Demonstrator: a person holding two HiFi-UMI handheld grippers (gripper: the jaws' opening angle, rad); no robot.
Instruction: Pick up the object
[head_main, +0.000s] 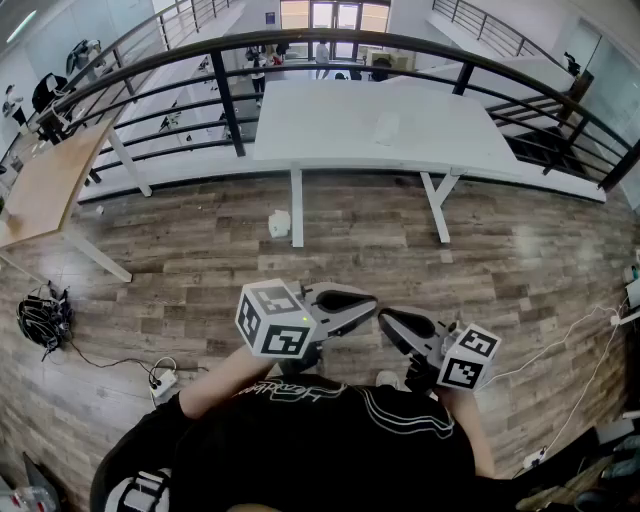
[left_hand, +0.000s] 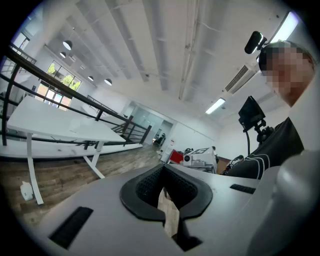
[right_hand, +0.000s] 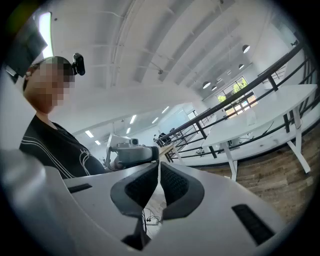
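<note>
Both grippers are held close in front of the person's chest, high above the wooden floor, tips almost meeting. My left gripper (head_main: 372, 301) (left_hand: 164, 167) is shut, its dark pads together with nothing between them. Facing it, my right gripper (head_main: 384, 317) (right_hand: 159, 163) is also shut and empty. Neither is near any object. A small pale item (head_main: 388, 126) lies on the long white table (head_main: 330, 140) far ahead; I cannot tell what it is. A small white container (head_main: 279, 223) (left_hand: 26, 191) stands on the floor by the table's left leg.
A black curved railing (head_main: 230, 100) runs behind the white table. A wooden desk (head_main: 45, 180) stands at the left. Cables and a power strip (head_main: 160, 380) lie on the floor at the left, more cables (head_main: 580, 340) at the right.
</note>
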